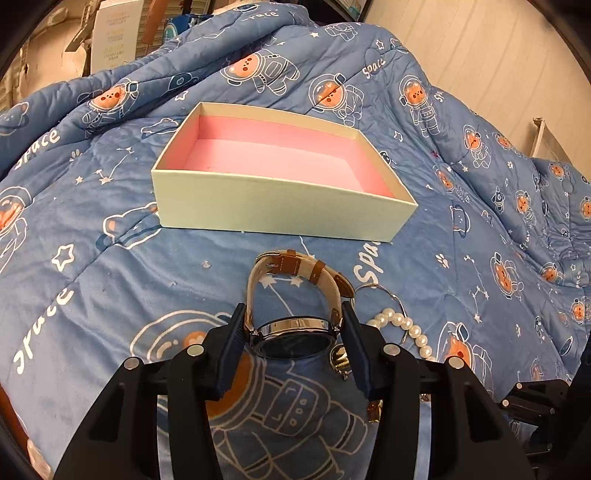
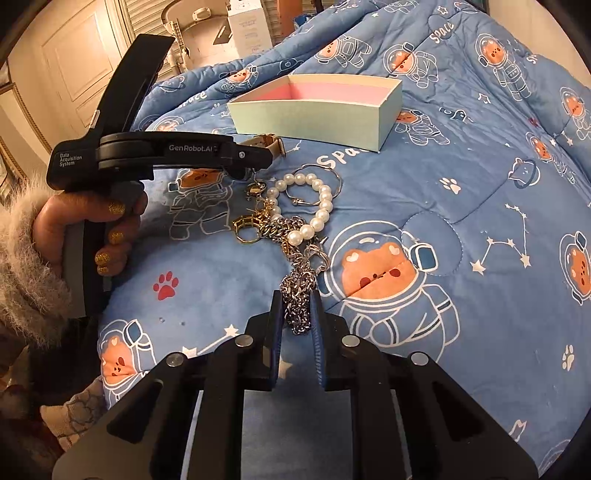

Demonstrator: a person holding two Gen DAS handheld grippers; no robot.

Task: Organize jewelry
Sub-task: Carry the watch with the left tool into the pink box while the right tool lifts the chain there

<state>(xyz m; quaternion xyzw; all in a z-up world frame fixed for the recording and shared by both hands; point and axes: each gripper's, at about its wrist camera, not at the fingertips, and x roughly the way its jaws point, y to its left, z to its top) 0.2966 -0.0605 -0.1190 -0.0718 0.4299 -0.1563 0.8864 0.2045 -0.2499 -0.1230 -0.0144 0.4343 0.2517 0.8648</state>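
My left gripper [image 1: 293, 314] is shut on a watch [image 1: 293, 330] with a silver case and a cream and brown strap, gripping the case at both sides. An open pale box [image 1: 273, 205] with a pink lining lies on the blanket just beyond it. In the right wrist view my right gripper [image 2: 297, 301] is shut on a silver chain [image 2: 297, 295]. The chain runs forward into a heap with a pearl bracelet [image 2: 317, 206], a gold ring [image 2: 245, 227] and silver hoops [image 2: 319, 175]. The left gripper body [image 2: 166, 151] shows there at the left, with the box [image 2: 314, 120] behind.
Everything lies on a blue quilt with astronaut bears [image 2: 443, 221], rumpled into folds behind the box. A hand with gold nails [image 2: 92, 229] holds the left tool. White cartons [image 2: 245, 26] and a door stand beyond the bed.
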